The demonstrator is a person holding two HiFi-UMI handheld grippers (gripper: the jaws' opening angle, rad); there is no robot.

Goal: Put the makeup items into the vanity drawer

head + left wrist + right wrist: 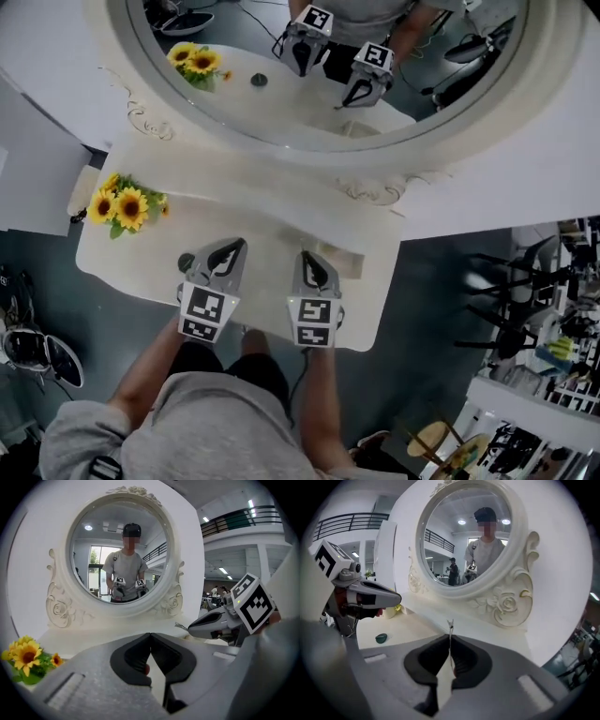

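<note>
Hovering over the vanity top [272, 234] and facing the mirror [281, 103], the right gripper [450, 637] has its jaws pressed together on a thin metal clip [450, 626], which sticks up past the tips. The left gripper [150, 634] is beside it, tips touching, with nothing clearly held. A small green item [381, 638] lies on the vanity top just beside the left gripper, near the sunflowers [127, 206].

Here's the cream vanity top [272, 234] across mid-frame, with a bunch of sunflowers [127, 207] on its left end, a small dark round item [186, 262] just right of them, and the oval mirror [319, 131] standing along the top.
</note>
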